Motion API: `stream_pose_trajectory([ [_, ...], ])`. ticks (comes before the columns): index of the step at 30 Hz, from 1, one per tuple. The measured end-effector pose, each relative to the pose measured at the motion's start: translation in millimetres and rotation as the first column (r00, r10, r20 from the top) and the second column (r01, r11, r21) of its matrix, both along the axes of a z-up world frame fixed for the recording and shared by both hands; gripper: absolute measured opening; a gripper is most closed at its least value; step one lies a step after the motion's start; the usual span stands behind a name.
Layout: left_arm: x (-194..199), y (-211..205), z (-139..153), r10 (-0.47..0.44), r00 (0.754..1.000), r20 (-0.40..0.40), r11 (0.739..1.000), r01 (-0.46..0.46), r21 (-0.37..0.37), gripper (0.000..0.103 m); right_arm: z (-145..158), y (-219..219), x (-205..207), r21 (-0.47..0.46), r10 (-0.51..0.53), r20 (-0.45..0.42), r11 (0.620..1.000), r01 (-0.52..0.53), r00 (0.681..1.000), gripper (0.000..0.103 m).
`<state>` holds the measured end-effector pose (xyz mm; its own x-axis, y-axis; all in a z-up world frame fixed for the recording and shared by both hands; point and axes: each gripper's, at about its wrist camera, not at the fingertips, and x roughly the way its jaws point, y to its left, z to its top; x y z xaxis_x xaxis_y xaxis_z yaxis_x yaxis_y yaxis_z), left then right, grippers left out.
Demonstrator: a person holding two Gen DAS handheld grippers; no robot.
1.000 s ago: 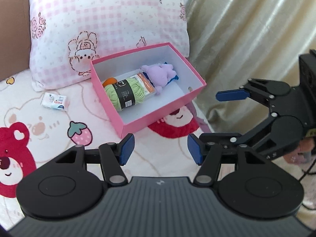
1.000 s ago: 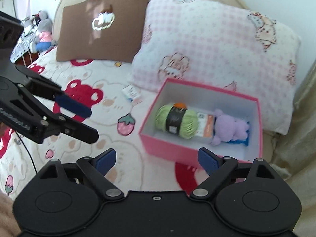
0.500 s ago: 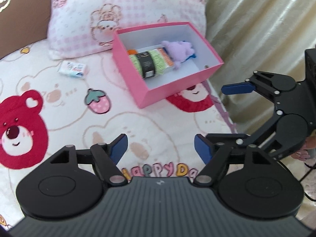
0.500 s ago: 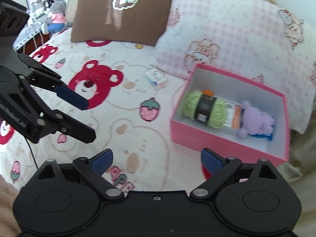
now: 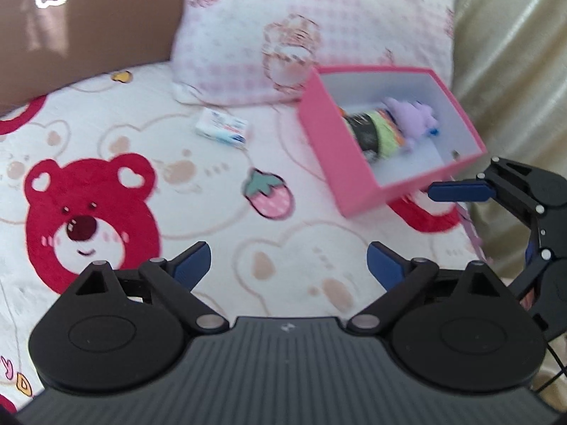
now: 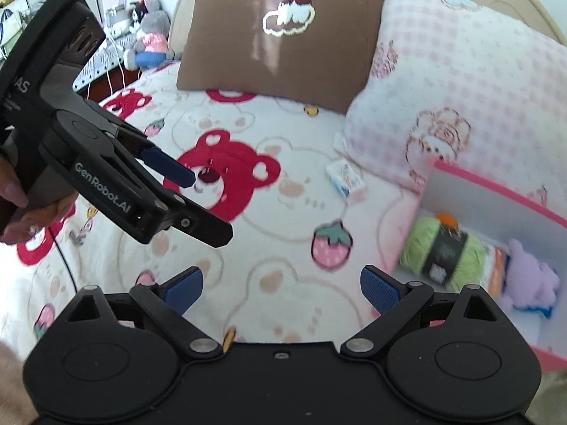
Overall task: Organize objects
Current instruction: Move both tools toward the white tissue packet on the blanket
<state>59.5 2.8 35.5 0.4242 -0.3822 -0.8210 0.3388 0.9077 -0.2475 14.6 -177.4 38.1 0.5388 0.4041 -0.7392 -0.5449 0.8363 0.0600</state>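
A pink box lies on the bed at the right and holds a green yarn skein and a purple plush toy. The box, yarn and plush also show in the right wrist view. A small white and blue packet lies loose on the bedspread in front of the pink pillow; it also shows in the right wrist view. My left gripper is open and empty above the bedspread. My right gripper is open and empty, left of the box.
A pink checked pillow and a brown pillow lean at the head of the bed. A beige curtain hangs at the right. Plush toys sit beyond the bed's left side.
Both grippers have swung left and pulled back from the pink box, so the box now sits farther right in both views. The packet and red bear print have come toward centre. Both stay open.
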Motion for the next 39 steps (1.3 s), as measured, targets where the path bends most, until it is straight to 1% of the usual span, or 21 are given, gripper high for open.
stream_pose_trajectory([
  [2, 13.2, 7.4, -5.7, 0.044, 0.999, -0.009, 0.999, -0.044, -0.005, 0.096, -8.4, 7.0, 8.8, 0.013, -0.005, 0.053, 1.0, 0.004, 0.999, 0.097],
  [5, 33.0, 17.3, -15.6, 0.077, 0.997, -0.019, 0.996, -0.078, -0.046, 0.096, -21.7, 22.3, 19.5, -0.004, -0.006, 0.105, 1.0, 0.007, 0.994, 0.097],
  [8, 47.1, 22.7, -23.3, 0.094, 0.995, 0.027, 0.995, -0.093, -0.042, 0.096, -31.8, 35.6, 27.5, -0.039, 0.007, 0.164, 0.999, -0.001, 0.986, 0.097],
  [12, 63.0, 25.9, -32.1, 0.093, 0.993, 0.071, 0.995, -0.09, -0.052, 0.096, -43.8, 48.5, 41.6, -0.052, -0.003, 0.19, 0.999, 0.014, 0.982, 0.097],
  [16, 77.8, 30.5, -41.2, 0.103, 0.992, 0.079, 0.99, -0.095, -0.103, 0.096, -56.0, 54.1, 54.8, -0.03, -0.033, 0.196, 0.999, 0.04, 0.98, 0.097],
  [18, 84.6, 31.4, -45.7, 0.111, 0.991, 0.081, 0.988, -0.102, -0.114, 0.096, -61.0, 55.1, 62.3, -0.007, -0.048, 0.191, 0.999, 0.05, 0.98, 0.097],
  [20, 91.5, 29.9, -50.4, 0.106, 0.99, 0.09, 0.99, -0.096, -0.104, 0.095, -67.1, 56.7, 72.3, 0.01, -0.072, 0.192, 0.997, 0.071, 0.979, 0.096],
  [21, 95.4, 28.2, -52.8, 0.089, 0.992, 0.089, 0.992, -0.08, -0.095, 0.094, -70.2, 57.4, 76.8, 0.013, -0.087, 0.189, 0.996, 0.086, 0.978, 0.096],
  [23, 101.4, 26.2, -56.7, 0.044, 0.994, 0.097, 0.994, -0.034, -0.102, 0.094, -76.5, 57.8, 87.0, 0.02, -0.116, 0.177, 0.993, 0.114, 0.977, 0.096],
  [28, 116.6, 28.0, -69.5, 0.047, 0.991, 0.123, 0.995, -0.035, -0.099, 0.094, -95.4, 58.5, 109.3, 0.046, -0.17, 0.135, 0.985, 0.165, 0.976, 0.096],
  [31, 131.1, 30.5, -81.1, 0.063, 0.991, 0.115, 0.994, -0.052, -0.096, 0.094, -108.7, 61.9, 119.8, 0.052, -0.208, 0.124, 0.978, 0.203, 0.97, 0.095],
  [33, 140.3, 33.8, -89.5, 0.048, 0.993, 0.107, 0.989, -0.033, -0.142, 0.094, -116.8, 63.7, 124.0, 0.066, -0.227, 0.119, 0.973, 0.221, 0.967, 0.09],
  [34, 144.5, 34.9, -94.2, 0.03, 0.995, 0.099, 0.987, -0.014, -0.16, 0.094, -120.8, 65.0, 125.3, 0.08, -0.23, 0.112, 0.972, 0.222, 0.967, 0.09],
  [36, 150.1, 34.4, -102.1, 0.039, 0.993, 0.113, 0.989, -0.022, -0.148, 0.093, -128.2, 68.9, 126.1, 0.089, -0.229, 0.123, 0.972, 0.219, 0.966, 0.087],
  [39, 156.7, 31.5, -112.4, 0.02, 0.991, 0.135, 0.993, -0.004, -0.118, 0.092, -138.6, 74.6, 130.1, 0.056, -0.263, 0.161, 0.965, 0.257, 0.951, 0.086],
])
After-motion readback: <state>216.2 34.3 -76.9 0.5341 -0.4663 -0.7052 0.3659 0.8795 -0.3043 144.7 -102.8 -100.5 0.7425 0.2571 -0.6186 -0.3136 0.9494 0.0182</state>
